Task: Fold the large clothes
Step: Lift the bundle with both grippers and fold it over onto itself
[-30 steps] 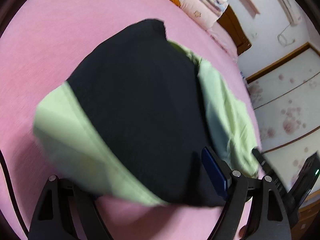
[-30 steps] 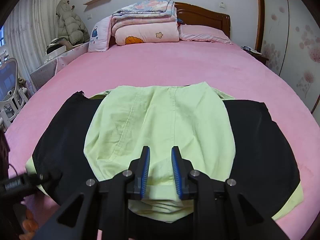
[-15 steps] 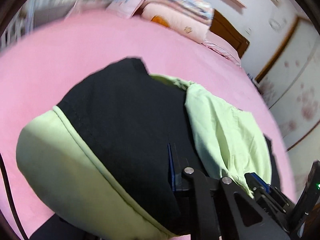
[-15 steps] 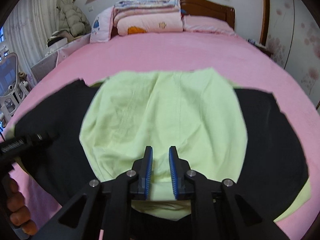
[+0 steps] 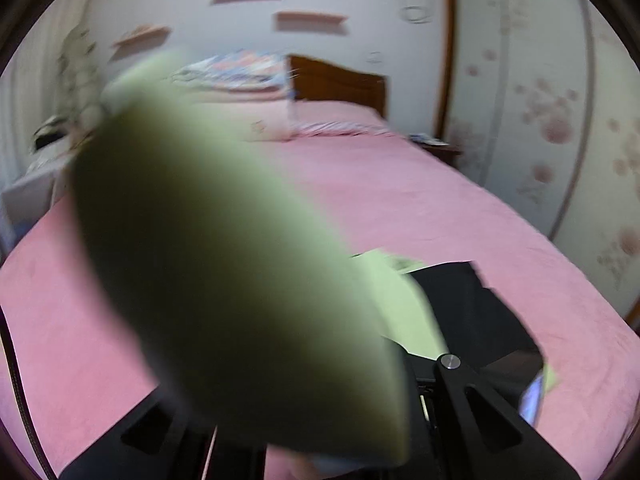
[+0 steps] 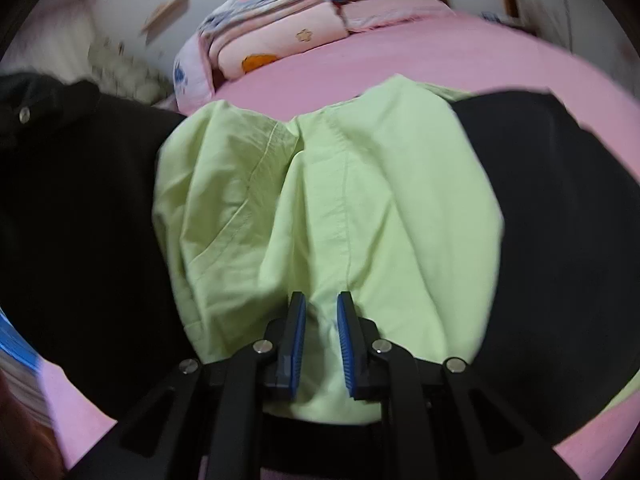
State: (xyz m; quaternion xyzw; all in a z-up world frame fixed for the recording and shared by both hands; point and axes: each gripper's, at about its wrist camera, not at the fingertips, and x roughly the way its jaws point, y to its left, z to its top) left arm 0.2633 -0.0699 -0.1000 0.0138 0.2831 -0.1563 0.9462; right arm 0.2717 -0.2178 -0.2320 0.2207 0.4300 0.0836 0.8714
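A large black and light-green garment [image 6: 360,200] lies spread on the pink bed [image 6: 440,52]. In the left wrist view a blurred green flap of it [image 5: 240,260] hangs close to the lens, lifted off the bed. My left gripper [image 5: 316,384] is shut on that flap, and the cloth hides its fingertips. The rest of the garment, black [image 5: 472,312], lies lower right. My right gripper [image 6: 320,340] sits low on the green middle panel. Its blue pads [image 6: 298,344] are shut on a ridge of green fabric, with creases running towards them. The left gripper's black body [image 6: 36,112] shows at upper left.
Folded quilts and pillows [image 6: 280,36] are stacked at the head of the bed, against a wooden headboard [image 5: 340,84]. A wardrobe with floral doors [image 5: 540,120] stands on the right, beside a small bedside table [image 5: 432,146]. Shelves [image 5: 312,20] hang on the wall.
My left gripper closed on the garment's left edge and swung it up, rolling as it rose, so the green flap now fills its view. My right gripper sank onto the green panel.
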